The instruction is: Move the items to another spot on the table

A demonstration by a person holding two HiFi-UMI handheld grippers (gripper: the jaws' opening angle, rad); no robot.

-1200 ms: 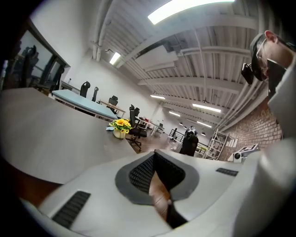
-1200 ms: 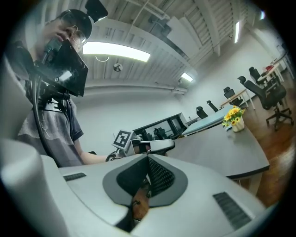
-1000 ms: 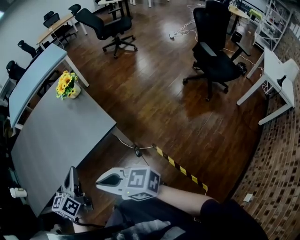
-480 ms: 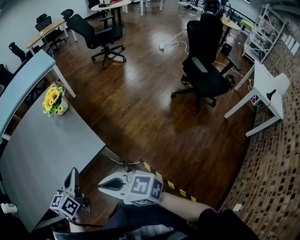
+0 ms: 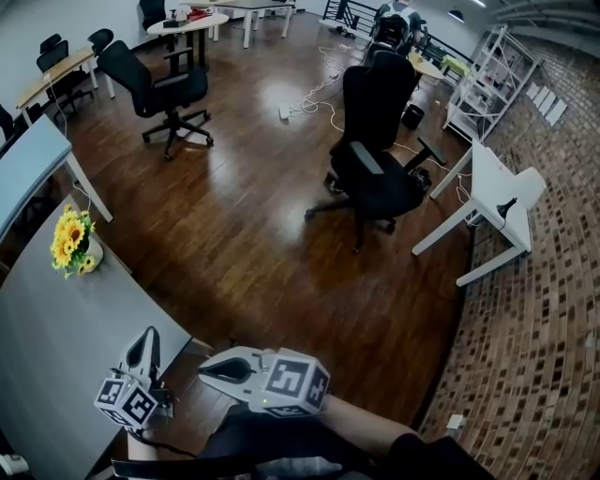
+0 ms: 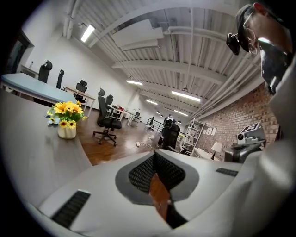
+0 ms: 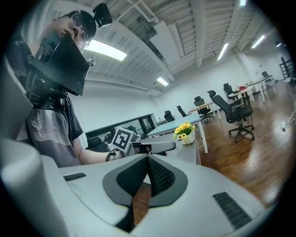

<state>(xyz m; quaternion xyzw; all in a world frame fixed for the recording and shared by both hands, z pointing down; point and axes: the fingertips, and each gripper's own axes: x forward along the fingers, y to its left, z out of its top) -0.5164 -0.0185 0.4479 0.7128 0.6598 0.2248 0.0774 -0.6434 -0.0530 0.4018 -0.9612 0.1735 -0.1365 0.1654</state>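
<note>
Head view with both gripper views. The left gripper [image 5: 147, 336] is held at the near corner of the grey worktop [image 5: 56, 347], its jaws together with nothing between them. The right gripper [image 5: 206, 367] is just beside it, over the wooden floor [image 5: 253, 244] off the worktop's edge, jaws likewise together and empty. The flower pot [image 5: 73, 246], a small pale vessel of yellow blooms, stands upright near the worktop's far edge, well apart from both grippers, with bare grey surface between it and the left gripper. Beyond the pot a pale-blue table [image 5: 28, 159] continues the row. On the open floor stand a black office chair [image 5: 375, 159] near the middle of the room and a second black chair [image 5: 155, 89] farther back on the left, beside a round white table [image 5: 192, 21]. Loose cables [image 5: 319, 94] trail across the boards between them. A white desk [image 5: 492, 192] and a white shelving rack [image 5: 478, 80] line the brick wall [image 5: 544, 309] on the right. The gripper views show a white ceiling with beams and strip lights [image 6: 185, 96].
</note>
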